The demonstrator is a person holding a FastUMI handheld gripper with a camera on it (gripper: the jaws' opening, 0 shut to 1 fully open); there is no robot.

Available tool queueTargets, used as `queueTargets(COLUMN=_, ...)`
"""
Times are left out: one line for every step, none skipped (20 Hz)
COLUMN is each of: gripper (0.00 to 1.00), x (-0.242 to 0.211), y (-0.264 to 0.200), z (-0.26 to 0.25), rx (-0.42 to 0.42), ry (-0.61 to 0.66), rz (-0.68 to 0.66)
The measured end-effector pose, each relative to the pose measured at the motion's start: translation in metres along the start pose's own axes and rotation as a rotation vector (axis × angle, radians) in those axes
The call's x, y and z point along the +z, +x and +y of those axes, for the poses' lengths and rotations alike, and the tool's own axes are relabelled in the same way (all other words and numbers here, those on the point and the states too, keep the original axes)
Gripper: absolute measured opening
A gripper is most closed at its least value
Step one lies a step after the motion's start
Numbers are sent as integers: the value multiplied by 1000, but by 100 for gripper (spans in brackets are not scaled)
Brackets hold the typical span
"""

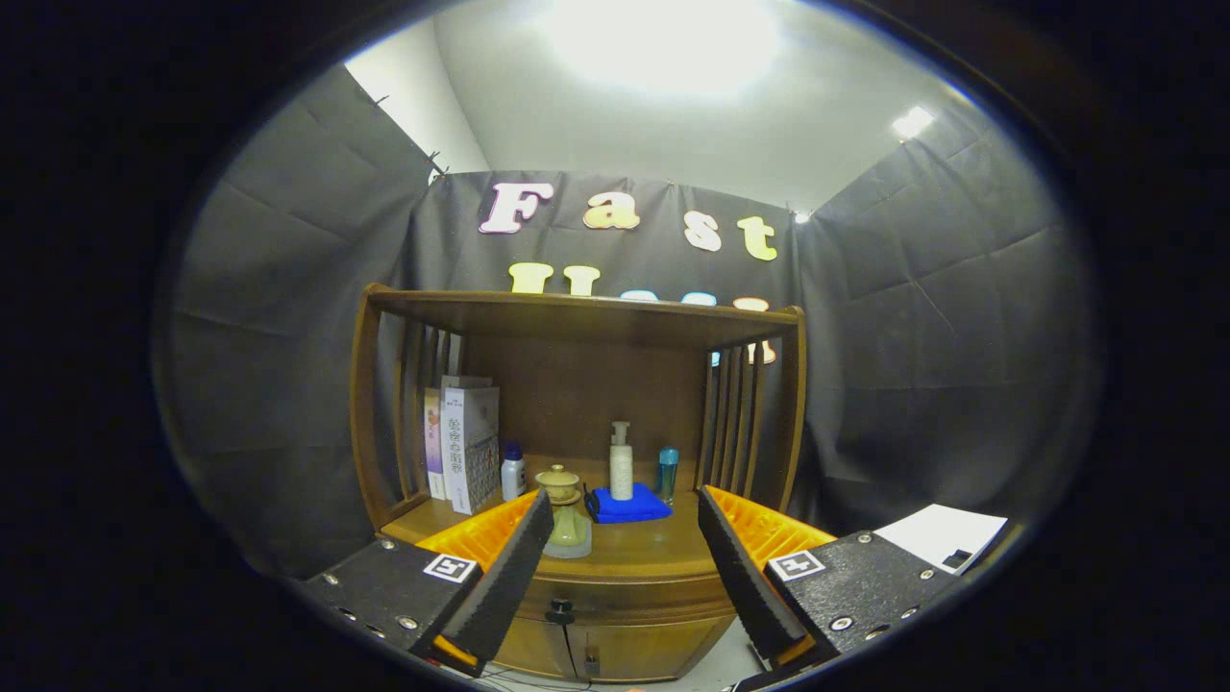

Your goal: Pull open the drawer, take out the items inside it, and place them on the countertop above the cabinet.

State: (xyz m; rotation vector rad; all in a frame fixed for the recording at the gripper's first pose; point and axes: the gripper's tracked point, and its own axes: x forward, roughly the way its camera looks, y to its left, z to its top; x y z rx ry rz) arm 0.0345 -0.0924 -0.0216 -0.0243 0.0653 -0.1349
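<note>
- The gripper hangs in front of a wooden cabinet, its two fingers spread wide apart with nothing held between them.
- The drawer sits just under the countertop, seen in the gap between the fingers; it is a curved brown wooden front with a small dark knob on it, and it looks closed, flush with the cabinet face.
- Below the drawer front there is a cabinet door panel of the same wood.
- What lies inside the drawer is hidden.
- On the countertop, beyond the fingers, a pale green ceramic pot with a lid stands near the front edge, just beside the left finger.
- Behind it a white pump bottle stands upright on a folded blue cloth, and a blue tumbler stands just beside the cloth.
- A small white bottle with a blue cap stands next to upright books at the left side of the shelf space.
- A white sheet of paper lies beyond the right finger, apart from the cabinet.
</note>
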Motion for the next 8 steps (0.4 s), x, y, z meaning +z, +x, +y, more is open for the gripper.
queueTargets(gripper=94, x=0, y=0, z=-3, rx=-2, ry=8, rz=-3)
queueTargets(gripper=94, x=1, y=0, z=-5, rx=-2, ry=19, rz=-4)
queueTargets(gripper=94, x=1, y=-1, z=-6, rx=4, ry=31, rz=-4)
queueTargets(gripper=94, x=3, y=-1, z=-6, rx=12, ry=43, rz=-6)
queueTargets(gripper=94, x=5, y=-3, z=-5, rx=20, ry=54, rz=-7)
queueTargets(gripper=94, x=6, y=-3, z=-6, rx=25, ry=62, rz=-9)
queueTargets(gripper=94, x=6, y=-3, z=-6, rx=27, ry=66, rz=-12)
queueTargets(gripper=94, x=7, y=-3, z=-6, rx=27, ry=66, rz=-16)
